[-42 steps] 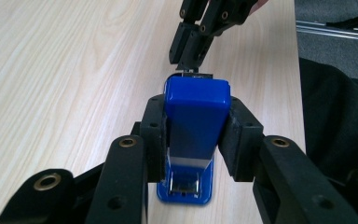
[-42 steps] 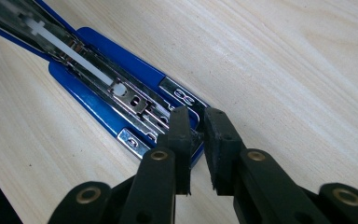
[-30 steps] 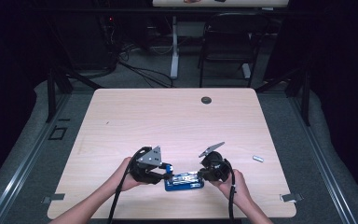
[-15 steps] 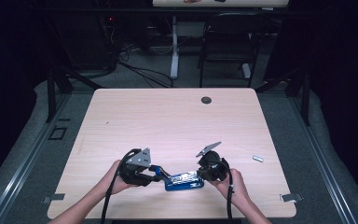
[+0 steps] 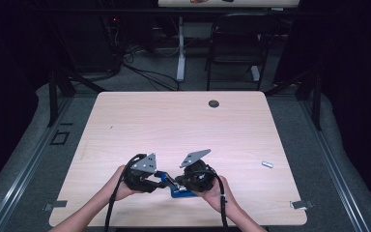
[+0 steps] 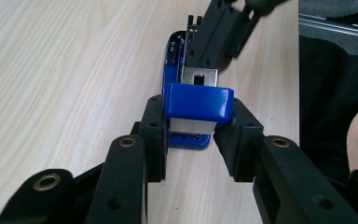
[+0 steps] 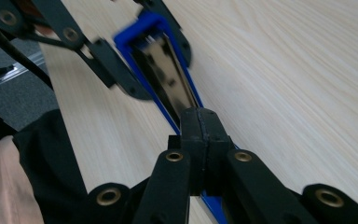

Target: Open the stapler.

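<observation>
Surface: pale wooden table (image 5: 174, 121) | Item: 1 blue metal stapler (image 6: 198, 100), lower centre | left gripper (image 6: 193, 135) grasping its rear | right gripper (image 7: 200, 128) clenched, jaws just closing together over its front.

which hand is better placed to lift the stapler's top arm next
Right, probably. The right gripper has just closed its jaws at the metal arm of the blue stapler, while the left gripper clamps its rear, bracing it.
</observation>
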The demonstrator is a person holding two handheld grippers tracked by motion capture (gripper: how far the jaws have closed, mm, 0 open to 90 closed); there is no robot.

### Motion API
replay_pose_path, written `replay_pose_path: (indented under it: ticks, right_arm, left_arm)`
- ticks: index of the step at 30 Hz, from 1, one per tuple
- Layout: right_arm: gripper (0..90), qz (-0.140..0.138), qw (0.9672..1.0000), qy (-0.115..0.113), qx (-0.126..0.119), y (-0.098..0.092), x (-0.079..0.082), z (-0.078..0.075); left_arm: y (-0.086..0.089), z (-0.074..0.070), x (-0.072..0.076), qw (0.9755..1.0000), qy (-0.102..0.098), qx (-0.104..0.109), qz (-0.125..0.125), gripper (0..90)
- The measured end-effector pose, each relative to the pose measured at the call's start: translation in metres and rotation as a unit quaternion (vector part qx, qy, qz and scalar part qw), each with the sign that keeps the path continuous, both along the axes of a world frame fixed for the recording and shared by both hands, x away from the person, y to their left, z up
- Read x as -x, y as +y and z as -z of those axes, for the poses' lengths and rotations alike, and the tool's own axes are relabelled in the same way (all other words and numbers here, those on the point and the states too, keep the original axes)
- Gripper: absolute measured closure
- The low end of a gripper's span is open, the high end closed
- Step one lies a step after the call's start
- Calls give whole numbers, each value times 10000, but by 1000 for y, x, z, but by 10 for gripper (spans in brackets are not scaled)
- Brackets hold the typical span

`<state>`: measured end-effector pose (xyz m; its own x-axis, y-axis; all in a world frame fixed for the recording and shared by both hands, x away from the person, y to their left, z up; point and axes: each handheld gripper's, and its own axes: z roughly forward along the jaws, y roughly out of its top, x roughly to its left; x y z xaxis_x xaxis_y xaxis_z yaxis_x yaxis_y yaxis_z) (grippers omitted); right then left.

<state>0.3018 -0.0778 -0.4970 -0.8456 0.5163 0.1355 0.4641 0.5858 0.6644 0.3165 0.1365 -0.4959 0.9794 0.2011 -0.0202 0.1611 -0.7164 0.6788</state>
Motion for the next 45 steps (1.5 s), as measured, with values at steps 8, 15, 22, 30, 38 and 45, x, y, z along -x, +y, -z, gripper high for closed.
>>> replay_pose_path:
  ticks: [8,15,22,30,38,45]
  right_arm:
    - [900,-106,9999,-83,108,11,-3,2]
    - [900,-83,9999,-20,-61,7,-5,6]
    - [900,-96,10000,10,-26,7,-6,6]
    - [900,-153,9999,2,71,11,-3,9]
    - [900,-162,9999,-1,59,10,-4,9]
    - [893,-283,9995,1,130,8,-3,7]
  left_arm:
    - [1,1,0,10000,-73,-11,49,661]
    - [0,1,0,9999,-168,-15,3,652]
    - [1,-1,-2,9998,-93,167,-24,629]
    - [4,-9,-3,9990,-120,420,-68,616]
    - [4,-9,-3,9989,-128,455,-1,625]
    - [5,-10,-1,9992,-92,384,52,637]
